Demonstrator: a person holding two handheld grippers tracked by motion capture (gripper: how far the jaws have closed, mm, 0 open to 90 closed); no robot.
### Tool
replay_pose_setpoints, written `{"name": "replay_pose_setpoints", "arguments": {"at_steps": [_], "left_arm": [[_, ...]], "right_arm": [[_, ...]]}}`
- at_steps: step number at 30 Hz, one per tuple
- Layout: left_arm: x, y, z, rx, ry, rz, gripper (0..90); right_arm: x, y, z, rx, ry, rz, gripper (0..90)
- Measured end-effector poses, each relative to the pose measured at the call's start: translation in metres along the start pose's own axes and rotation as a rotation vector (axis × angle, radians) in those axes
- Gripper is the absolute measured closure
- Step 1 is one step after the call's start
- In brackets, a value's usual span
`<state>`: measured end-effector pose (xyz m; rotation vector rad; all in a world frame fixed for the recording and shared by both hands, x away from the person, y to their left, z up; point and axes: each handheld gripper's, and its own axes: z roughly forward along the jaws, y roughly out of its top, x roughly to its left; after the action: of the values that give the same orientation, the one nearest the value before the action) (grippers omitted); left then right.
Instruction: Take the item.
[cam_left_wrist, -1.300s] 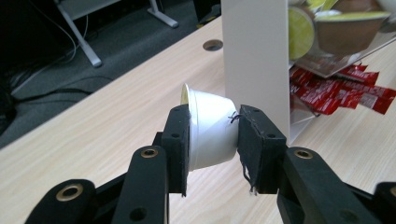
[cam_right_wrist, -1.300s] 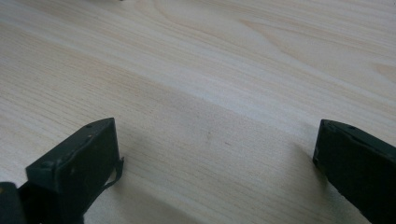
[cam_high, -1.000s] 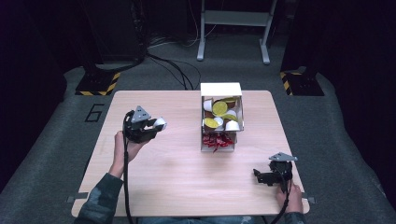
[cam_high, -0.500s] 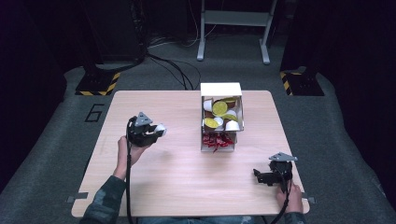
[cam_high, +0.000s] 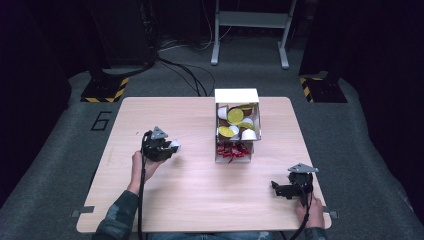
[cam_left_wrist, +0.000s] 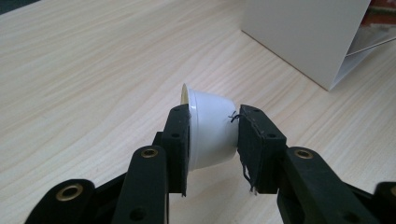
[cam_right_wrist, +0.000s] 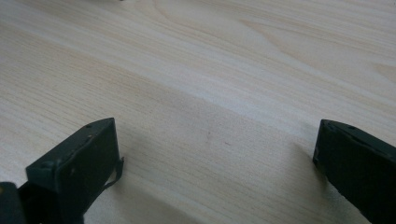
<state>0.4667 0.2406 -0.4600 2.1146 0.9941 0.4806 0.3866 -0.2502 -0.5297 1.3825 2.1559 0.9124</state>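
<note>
A small white cup (cam_left_wrist: 210, 130) lies on its side between the black pads of my left gripper (cam_left_wrist: 212, 140), which is shut on it just above the wooden table (cam_high: 200, 200). In the high view the left gripper (cam_high: 167, 148) with the white cup (cam_high: 174, 146) is at the table's left middle, pointing right toward a white box (cam_high: 237, 127). The box holds several white cups and yellow-lidded cups, with red wrappers (cam_high: 233, 150) in its front part. My right gripper (cam_high: 278, 188) rests low at the front right, open, nothing between its jaws (cam_right_wrist: 215, 154).
The white box's side wall (cam_left_wrist: 303, 42) stands to the upper right in the left gripper view. Beyond the table are a grey floor, black cables, a metal stand (cam_high: 250, 30) and yellow-black striped bases (cam_high: 102, 92).
My left gripper has sunk toward the table with the white cup in it and shifted slightly toward the front. The right gripper has not moved.
</note>
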Motion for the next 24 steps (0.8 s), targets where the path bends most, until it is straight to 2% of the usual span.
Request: {"name": "replay_pose_setpoints", "arguments": {"at_steps": [4,5,7,9,14,18,22,23,24], "left_arm": [[-0.001,-0.003,0.007,0.014,0.004,-0.003,64.4],[-0.001,-0.004,0.008,0.028,0.0,0.007,64.4],[-0.002,-0.006,0.012,0.024,0.006,0.0,64.4],[-0.002,-0.007,0.015,0.048,0.007,0.001,64.4],[-0.001,-0.012,0.022,0.072,0.001,-0.006,64.3],[0.0,-0.013,0.023,0.07,-0.002,-0.018,64.3],[-0.003,-0.013,0.023,0.075,0.005,-0.01,63.9],[-0.003,-0.012,0.023,0.079,0.0,0.004,63.7],[-0.003,-0.012,0.023,0.074,-0.011,0.0,63.3]], "right_arm": [[0.0,0.0,0.0,0.0,0.0,-0.001,0.0],[0.0,0.0,0.0,0.001,-0.001,-0.001,0.0],[0.0,0.0,0.0,0.001,-0.001,-0.001,0.0],[0.0,0.0,0.0,0.001,-0.001,-0.001,0.0],[0.0,0.0,0.0,0.001,-0.001,-0.001,0.0],[0.0,0.0,0.0,0.001,-0.001,-0.001,0.0],[0.0,0.0,0.0,0.001,0.0,-0.001,0.0],[0.0,0.0,0.0,0.0,0.0,-0.001,0.0],[0.0,0.0,0.0,-0.001,-0.001,-0.005,0.0]]}}
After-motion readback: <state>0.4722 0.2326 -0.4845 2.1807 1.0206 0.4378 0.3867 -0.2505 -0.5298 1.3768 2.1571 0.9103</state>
